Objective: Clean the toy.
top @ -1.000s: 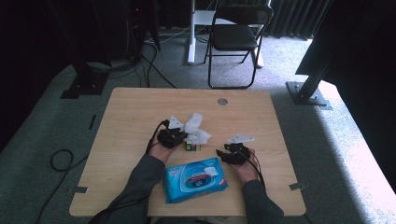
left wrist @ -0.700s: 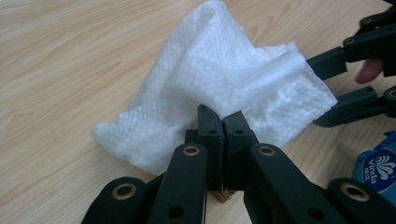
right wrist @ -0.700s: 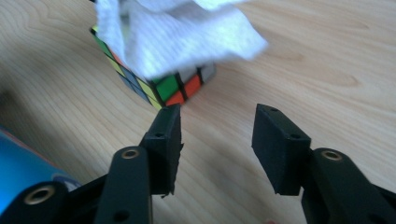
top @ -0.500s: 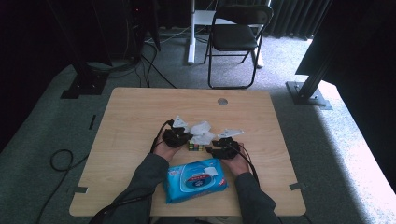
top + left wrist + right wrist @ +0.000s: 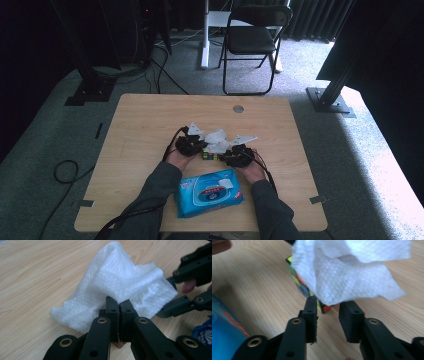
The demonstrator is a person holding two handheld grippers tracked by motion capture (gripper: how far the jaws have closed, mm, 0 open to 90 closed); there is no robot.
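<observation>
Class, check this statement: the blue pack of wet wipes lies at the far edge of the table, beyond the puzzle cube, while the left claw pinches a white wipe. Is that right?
Not quite. The high view shows the blue pack of wet wipes at the near edge of the table, between the person's forearms, on this side of the puzzle cube. The left claw does pinch a white wipe.

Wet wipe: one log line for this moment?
left gripper: shut on wet wipe | right gripper: jaws just closing, gap visible, wipe edge at tips | Rubik's cube: on table
</observation>
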